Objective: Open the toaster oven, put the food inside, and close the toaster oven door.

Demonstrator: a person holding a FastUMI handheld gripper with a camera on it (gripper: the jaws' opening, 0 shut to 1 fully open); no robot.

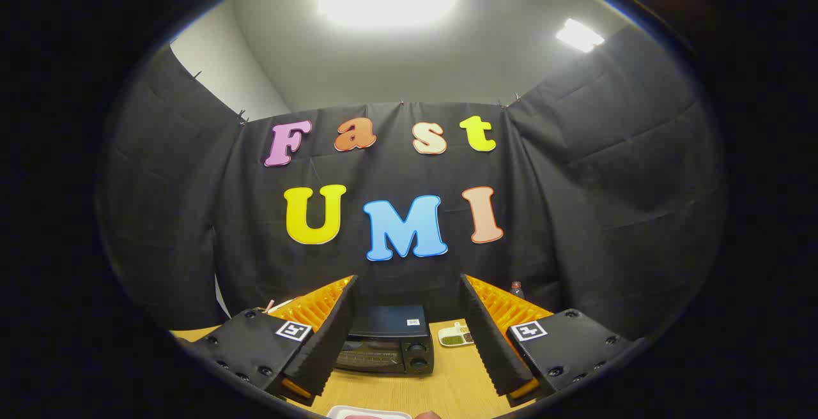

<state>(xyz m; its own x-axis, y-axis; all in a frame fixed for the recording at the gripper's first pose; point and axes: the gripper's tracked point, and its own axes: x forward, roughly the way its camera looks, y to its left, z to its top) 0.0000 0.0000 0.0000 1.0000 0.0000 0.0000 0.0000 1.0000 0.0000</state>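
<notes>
Black toaster oven: sits on the wooden table, beyond the fingers and framed in the gap between them; its door looks closed, with two round knobs down its right side.
Oven top: flat and dark, carrying a small white sticker near the right rear corner.
Food dish: a small pale dish with green and brown contents, on the table just right of the oven and close to the right finger's inner edge.
Gripper: fingers spread wide apart, gripping nothing, well short of the oven.
Fingers: black ribbed pads facing inward, orange ridged backs, each black mount carrying a square black-and-white marker.
Table: light wood grain, running from the fingers to the booth wall.
White tray: its rim peeks up at the near edge of the table, with something pinkish on it; too little is visible to say what.
Bottle: a small one with a red cap, behind the right finger, against the cloth.
</notes>
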